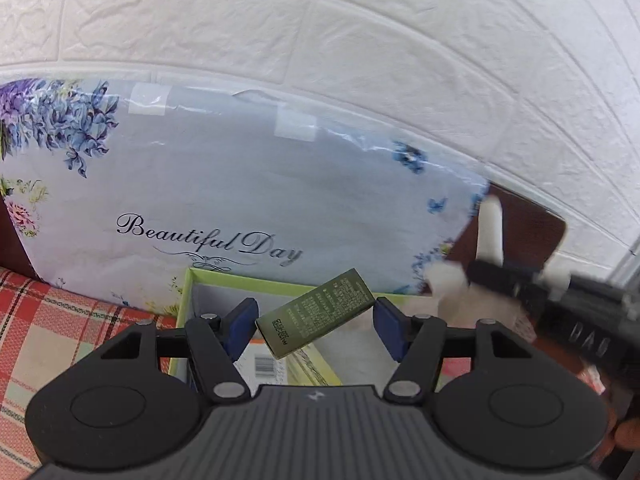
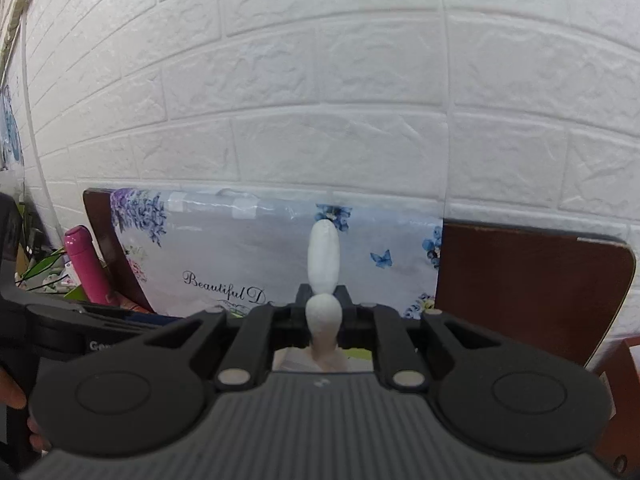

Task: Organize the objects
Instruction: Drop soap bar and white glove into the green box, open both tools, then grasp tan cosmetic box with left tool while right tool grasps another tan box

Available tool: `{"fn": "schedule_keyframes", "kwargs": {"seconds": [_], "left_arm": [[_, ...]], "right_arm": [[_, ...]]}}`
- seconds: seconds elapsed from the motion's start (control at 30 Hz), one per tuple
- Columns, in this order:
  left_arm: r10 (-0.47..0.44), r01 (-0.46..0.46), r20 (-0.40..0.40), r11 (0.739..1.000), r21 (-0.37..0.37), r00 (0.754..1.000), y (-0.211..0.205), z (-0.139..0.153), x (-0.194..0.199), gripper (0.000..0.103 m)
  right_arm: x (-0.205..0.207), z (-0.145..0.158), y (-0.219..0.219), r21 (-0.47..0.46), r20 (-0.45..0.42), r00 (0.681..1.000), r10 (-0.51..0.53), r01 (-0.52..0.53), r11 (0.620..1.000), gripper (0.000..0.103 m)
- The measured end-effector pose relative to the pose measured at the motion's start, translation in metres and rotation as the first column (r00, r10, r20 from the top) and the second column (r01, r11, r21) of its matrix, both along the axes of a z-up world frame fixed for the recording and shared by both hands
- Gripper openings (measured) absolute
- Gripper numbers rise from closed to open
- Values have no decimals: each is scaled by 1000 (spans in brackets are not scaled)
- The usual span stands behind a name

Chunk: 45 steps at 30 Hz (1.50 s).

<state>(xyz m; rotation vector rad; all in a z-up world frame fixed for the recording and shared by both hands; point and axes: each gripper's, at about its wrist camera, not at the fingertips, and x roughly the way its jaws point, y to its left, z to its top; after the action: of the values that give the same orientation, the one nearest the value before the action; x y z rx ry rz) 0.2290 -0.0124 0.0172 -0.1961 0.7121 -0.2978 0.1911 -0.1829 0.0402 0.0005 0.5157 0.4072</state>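
In the left wrist view my left gripper point(image 1: 316, 326) is open over a light green open box point(image 1: 188, 300). A small olive-green carton point(image 1: 316, 312) hangs tilted between its blue pads point(image 1: 240, 320), touching neither. The box holds papers and a barcoded item point(image 1: 266, 364). My right gripper point(image 2: 323, 300) is shut on a white plush toy point(image 2: 324, 260), whose long part sticks up past the fingers. That gripper with the toy also shows in the left wrist view point(image 1: 486, 270), blurred, to the right of the box.
A floral "Beautiful Day" bag point(image 1: 240, 184) leans on the white brick wall point(image 1: 360, 40) behind the box. A brown chair back point(image 2: 532, 280) stands at right. A pink bottle point(image 2: 86, 264) and plants sit far left. A red checked cloth point(image 1: 60, 320) covers the surface.
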Motion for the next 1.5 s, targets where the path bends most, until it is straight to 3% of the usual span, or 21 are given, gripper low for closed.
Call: {"fn": "schedule_keyframes", "kwargs": {"seconds": [0.03, 0.07, 0.13, 0.2, 0.27, 0.33, 0.47, 0.6, 0.8, 1.03, 1.27, 1.5], "left_arm": [[16, -16, -10, 1000, 25, 1000, -2, -8, 4, 90], [31, -29, -29, 998, 53, 999, -4, -16, 8, 92], [57, -47, -96, 994, 99, 994, -5, -37, 16, 92], [75, -59, -146, 992, 112, 986, 0, -52, 13, 91], [73, -56, -160, 993, 107, 984, 4, -60, 4, 91], [73, -54, -162, 992, 118, 984, 6, -60, -4, 91], [77, -60, -158, 992, 110, 984, 10, -49, -21, 91], [98, -79, -141, 988, 131, 985, 10, -28, -34, 91], [128, -110, -104, 980, 163, 986, 13, 9, -67, 91], [125, -108, -87, 978, 181, 988, 11, 26, -108, 91], [105, -87, -85, 977, 196, 991, 13, 28, -141, 91], [98, -73, -130, 981, 181, 987, 25, 14, -168, 91]], "right_arm": [[6, -12, 1, -15, -27, 1000, -6, 6, 1000, 14], [11, -26, 2, -44, -65, 998, -9, 6, 999, 18], [19, -58, 4, -131, -151, 988, -35, 15, 991, 55], [19, -87, 4, -236, -222, 972, -84, 30, 971, 60], [12, -105, -1, -281, -257, 960, -112, 36, 959, 62], [1, -111, -6, -282, -243, 963, -116, 44, 959, 79], [-10, -107, -12, -267, -231, 964, -129, 65, 962, 84], [-17, -80, -11, -234, -193, 974, -121, 75, 969, 101], [-46, -39, -12, -180, -127, 986, -109, 85, 980, 103], [-95, -12, -22, -125, -88, 990, -110, 99, 987, 103], [-136, -7, -32, -94, -90, 988, -124, 116, 989, 103], [-168, -25, -38, -105, -143, 981, -130, 115, 988, 103]]}}
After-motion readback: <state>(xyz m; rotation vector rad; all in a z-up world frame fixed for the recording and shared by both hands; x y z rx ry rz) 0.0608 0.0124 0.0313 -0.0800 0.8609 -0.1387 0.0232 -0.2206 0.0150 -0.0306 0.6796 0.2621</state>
